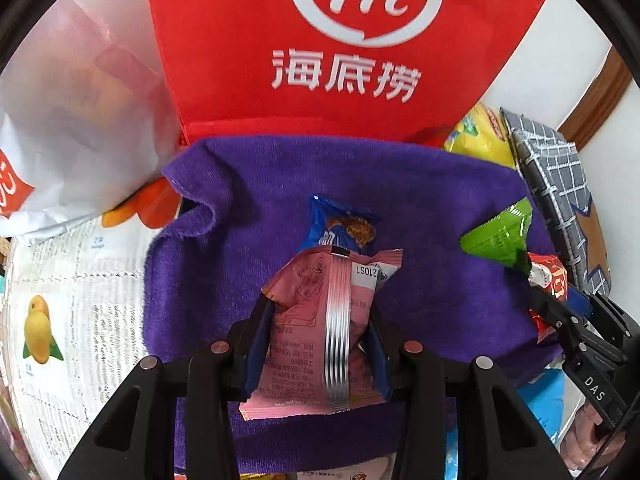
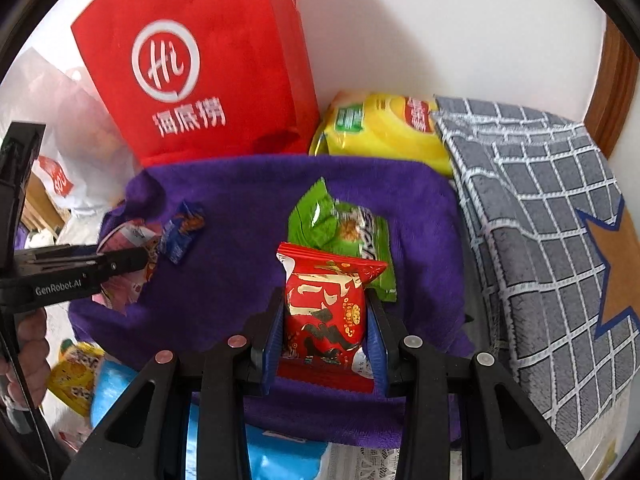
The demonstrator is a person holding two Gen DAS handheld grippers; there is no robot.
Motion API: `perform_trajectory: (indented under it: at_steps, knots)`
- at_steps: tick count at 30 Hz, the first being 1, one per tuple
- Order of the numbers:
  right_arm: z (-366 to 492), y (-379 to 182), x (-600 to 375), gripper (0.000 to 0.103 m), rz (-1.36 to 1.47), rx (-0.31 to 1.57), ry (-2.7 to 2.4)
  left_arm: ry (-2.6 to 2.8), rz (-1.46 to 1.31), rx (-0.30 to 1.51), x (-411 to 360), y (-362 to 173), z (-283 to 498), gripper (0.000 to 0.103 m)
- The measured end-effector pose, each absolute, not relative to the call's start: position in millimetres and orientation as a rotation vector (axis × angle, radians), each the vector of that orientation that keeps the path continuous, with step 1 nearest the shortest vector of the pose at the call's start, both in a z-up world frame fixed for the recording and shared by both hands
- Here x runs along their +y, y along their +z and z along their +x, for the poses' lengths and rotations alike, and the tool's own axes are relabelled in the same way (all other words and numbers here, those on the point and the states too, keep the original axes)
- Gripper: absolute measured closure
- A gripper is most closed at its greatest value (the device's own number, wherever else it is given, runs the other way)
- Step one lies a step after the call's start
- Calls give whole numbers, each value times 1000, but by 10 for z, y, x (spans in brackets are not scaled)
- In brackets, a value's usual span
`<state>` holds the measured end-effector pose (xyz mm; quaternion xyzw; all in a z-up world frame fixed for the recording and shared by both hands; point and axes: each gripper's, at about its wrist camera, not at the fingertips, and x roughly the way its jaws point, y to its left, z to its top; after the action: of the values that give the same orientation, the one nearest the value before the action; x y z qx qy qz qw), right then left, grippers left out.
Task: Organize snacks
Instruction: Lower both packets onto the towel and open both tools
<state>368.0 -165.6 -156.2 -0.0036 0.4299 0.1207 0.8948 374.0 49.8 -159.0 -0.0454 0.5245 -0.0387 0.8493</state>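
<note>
1. My left gripper (image 1: 320, 332) has its fingers clamped on a pink snack packet (image 1: 316, 328), pinched across the lower body so the printed back faces the camera and the top edge hangs free toward 12 o'clock.
2. My right gripper (image 2: 326, 332) grips a red snack packet (image 2: 326, 308) the same way, with the blue pads pressed on both sides of its middle.
3. Both packets hang over the purple towel (image 1: 440, 240), which I judge to be the sorting surface: it lies spread flat in front of the red tote bag (image 1: 248, 48).
4. A blue snack packet (image 1: 340, 226) lies on the towel just at 12 o'clock of the pink one; a green snack packet (image 2: 340, 232) lies just at 12 o'clock of the red one.
5. I judge that each held packet is being brought next to a laid one, forming a row on each side.
6. A yellow chip bag (image 2: 384, 128) and a grey checked cloth (image 2: 540, 220) border the towel at 1 to 3 o'clock.
</note>
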Motion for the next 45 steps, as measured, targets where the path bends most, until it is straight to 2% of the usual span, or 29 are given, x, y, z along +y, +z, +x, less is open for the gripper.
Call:
perform_trajectory:
  at_steps: [22,24,27,28,31,36,45]
  knots:
    - [3784,-1724,-1663,65,-6,932,220,-78,-59,1148,377,-1699,3809,61]
    - [3773,-1709,-1673,56,-3,933,214,-88,-57,1145,379,-1691,3807,61]
    - [3732,-1611,-1688,50,8,922,226,-121,-67,1139,391,-1643,3798,58]
    - [3694,-1549,-1696,48,9,910,226,-121,-73,1134,399,-1613,3786,56]
    - [3561,-1384,-1730,39,5,867,210,-134,-79,1101,415,-1478,3724,39]
    - [3256,-1147,-1872,26,16,815,172,-135,-72,1032,436,-1188,3552,37]
    - [2594,-1196,-2111,26,62,850,115,-146,-62,990,490,-867,3080,37]
